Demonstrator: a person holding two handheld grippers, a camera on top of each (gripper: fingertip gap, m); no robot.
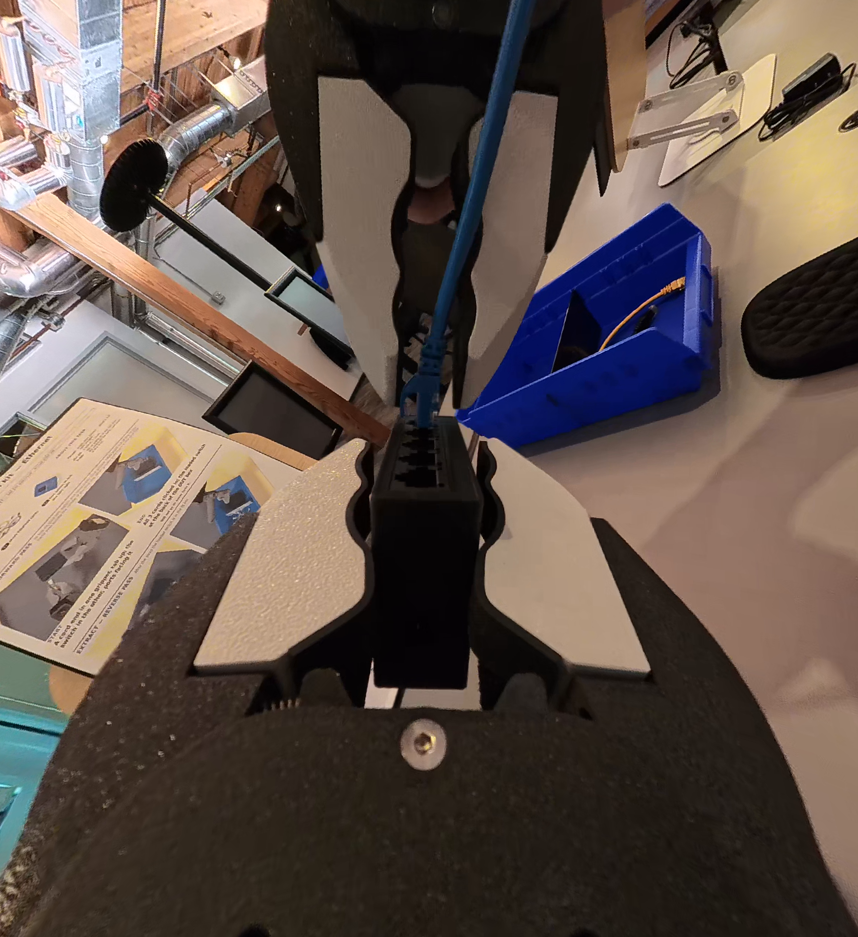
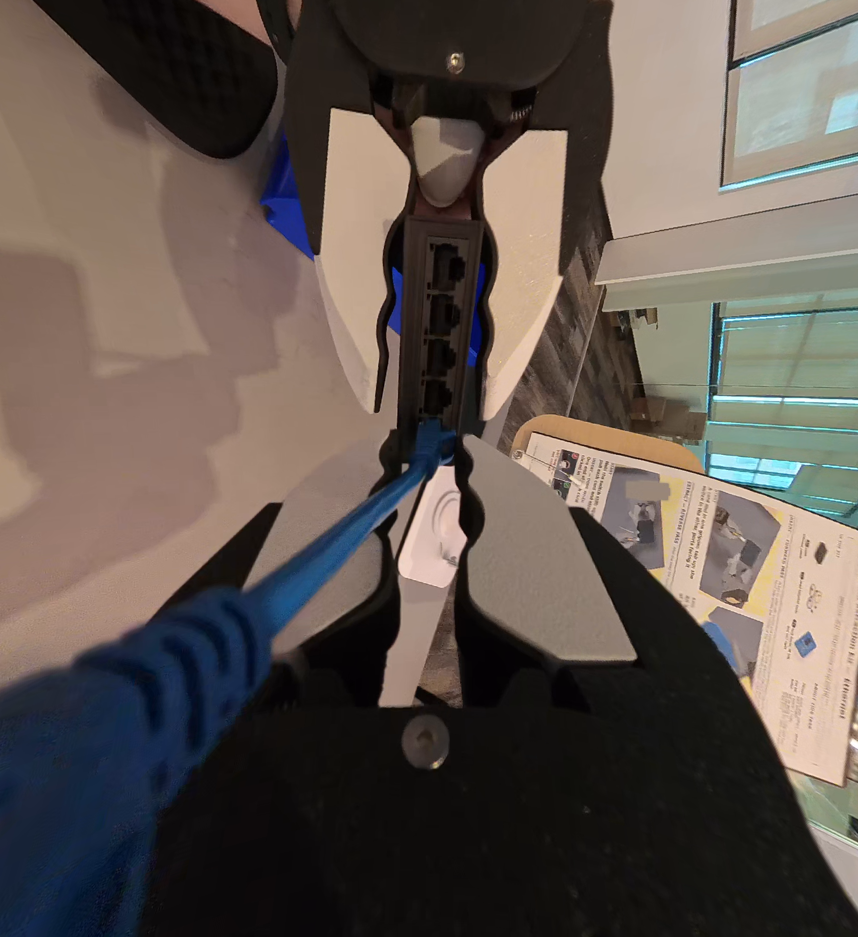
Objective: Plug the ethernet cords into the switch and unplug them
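Jaws of my left gripper (image 1: 424, 487) are clamped flat against the two broad sides of the black switch (image 1: 424, 552), holding it off the bench with its row of ports facing straight ahead, toward my other tool. My right gripper (image 2: 424, 451) meets it nose to nose; its jaws stand nearly closed at the tips around the boot of the blue ethernet cord (image 2: 325, 537), though whether they truly pinch the plug or only flank it I cannot tell from either view. That plug sits in the endmost port of the row, the one nearest the right gripper's tips, and the four ports beyond it are empty. Everything turns on one line: the plug's long axis runs straight out of the port face along the right gripper's own fingers, while the cord trails back over the left finger past the right wrist camera, so I judge that any seating push or withdrawal must travel along that axis, with the latch tab pressed if it is to come out. Below lies a pale grey bench (image 1: 720, 507) carrying a blue bin (image 1: 619, 365) with a yellow cord (image 1: 634, 317) inside, a black padded rest (image 1: 822, 309) beside it and an illustrated instruction sheet (image 1: 77, 522) on a stand. Wooden beams, silver ducting and tall windows frame the room.
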